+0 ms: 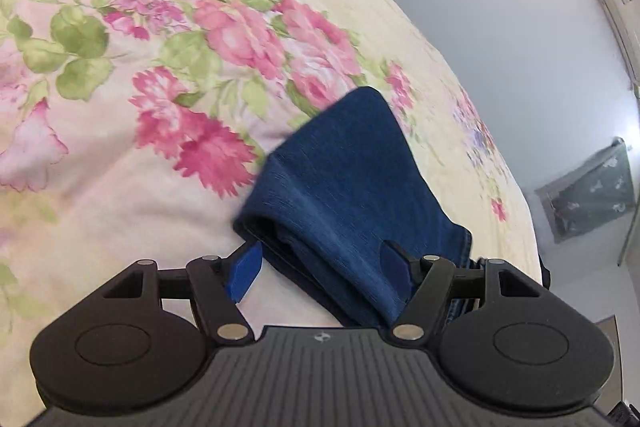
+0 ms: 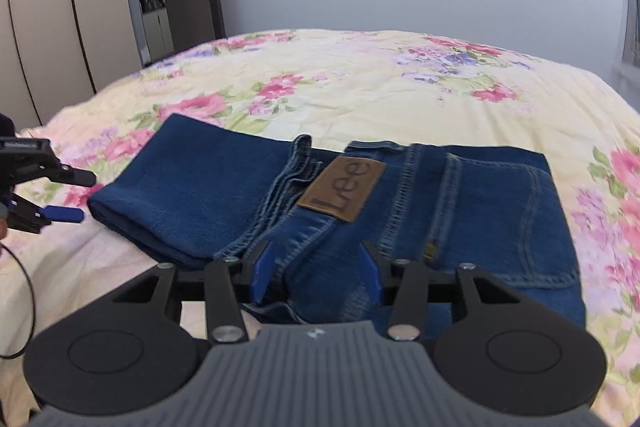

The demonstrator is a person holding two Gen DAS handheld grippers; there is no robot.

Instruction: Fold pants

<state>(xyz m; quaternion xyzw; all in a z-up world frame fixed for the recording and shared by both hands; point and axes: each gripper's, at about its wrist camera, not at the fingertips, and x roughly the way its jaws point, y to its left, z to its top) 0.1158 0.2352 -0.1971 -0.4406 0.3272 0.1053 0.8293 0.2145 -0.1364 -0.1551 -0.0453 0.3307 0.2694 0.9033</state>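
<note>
Presently lying folded on the bed [image 2: 360,75] ahead of both gaping, empty claws — left claw [image 1: 320,267], right claw [image 2: 316,271] — the jeans [image 2: 400,211] are probably handling heavy yet limp, best gripped at the thick folded edge.

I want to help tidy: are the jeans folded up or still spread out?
Folded. The jeans lie on the bed as a short stack, legs doubled over beside the waistband.

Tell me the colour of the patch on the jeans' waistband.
Brown leather patch with darker lettering, clearest in the right wrist view.
</note>
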